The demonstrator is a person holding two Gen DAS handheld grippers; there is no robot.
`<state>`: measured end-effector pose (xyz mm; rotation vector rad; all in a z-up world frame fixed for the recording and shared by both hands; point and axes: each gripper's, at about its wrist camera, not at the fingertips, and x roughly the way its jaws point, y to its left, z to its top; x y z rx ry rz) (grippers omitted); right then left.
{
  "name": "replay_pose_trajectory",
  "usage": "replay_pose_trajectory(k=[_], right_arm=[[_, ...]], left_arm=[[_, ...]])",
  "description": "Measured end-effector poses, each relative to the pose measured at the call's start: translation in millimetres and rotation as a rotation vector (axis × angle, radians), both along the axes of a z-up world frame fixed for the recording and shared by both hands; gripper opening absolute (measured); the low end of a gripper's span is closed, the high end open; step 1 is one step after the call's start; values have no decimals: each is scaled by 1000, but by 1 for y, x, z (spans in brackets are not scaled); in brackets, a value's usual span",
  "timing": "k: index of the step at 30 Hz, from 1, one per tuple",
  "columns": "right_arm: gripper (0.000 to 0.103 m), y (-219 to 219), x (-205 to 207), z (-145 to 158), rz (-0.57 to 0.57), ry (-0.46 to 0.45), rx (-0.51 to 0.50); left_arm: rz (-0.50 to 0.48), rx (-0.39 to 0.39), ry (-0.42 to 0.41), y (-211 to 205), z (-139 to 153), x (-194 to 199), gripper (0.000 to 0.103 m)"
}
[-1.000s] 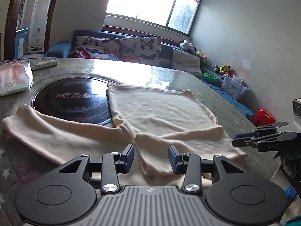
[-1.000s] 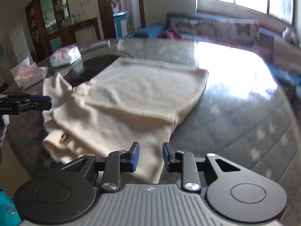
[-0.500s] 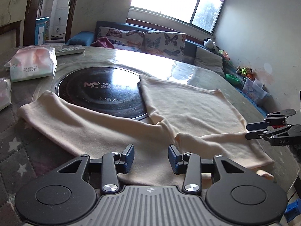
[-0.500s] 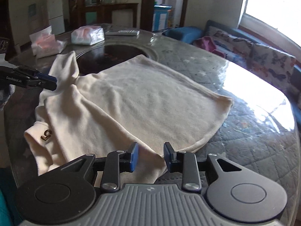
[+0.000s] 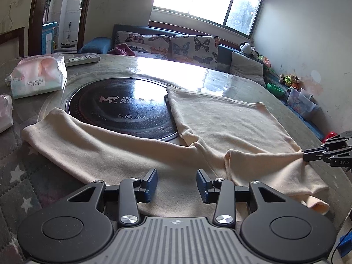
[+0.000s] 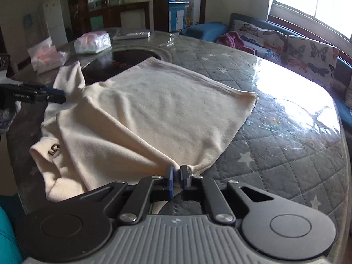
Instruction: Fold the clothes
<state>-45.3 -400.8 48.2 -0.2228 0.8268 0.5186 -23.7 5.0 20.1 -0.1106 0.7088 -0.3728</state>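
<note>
Garment (image 5: 220,127), cream, spread on table (image 6: 286,145) from 9 to 3 o'clock, left sleeve across black hotplate (image 5: 123,107). Changed since a second ago: right gripper (image 6: 177,177), then open above the near edge, now clamped on cloth at the hem corner. First grasp made; fold likely ready to start. Left gripper (image 5: 176,181) unchanged, fingers apart, hovering over near cloth, gripping nothing. Tissue pack (image 5: 38,77) at 10 o'clock, remote (image 5: 82,59) at 11, both clear of cloth. Sleeve untucked, may drag.
</note>
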Motion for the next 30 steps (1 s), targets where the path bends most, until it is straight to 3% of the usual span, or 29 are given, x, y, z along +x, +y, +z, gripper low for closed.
replay_pose_trajectory(k=[4,8,14,17,19,24,28,30], right_arm=[[16,7,-6,9,-2,-58,6],[37,18,-13,15,5,-90,35],[41,40,-8,7,-19,-85,84],[41,49,-3,-3,-41,-77,95],[46,56,-5,-9,-32,-82,80],[54,73,-22,-15,25,-148,-12],[55,78,-27,-15,36,-129,48],[55,82,-33,-15,53,-149,11]], left_arm=[[-14,8,-40,-9,11,-4,42],[-118,-44,-82,-36,24,-6,41],[-248,-92,-33,-87,11,12,38],[-236,-35,-30,-100,-1,18,34],[-216,15,-53,-100,-5,18,23],[-201,-5,-46,-89,-7,18,23],[-181,-13,-40,-90,-4,16,23],[-189,-13,-47,-91,-1,11,23]])
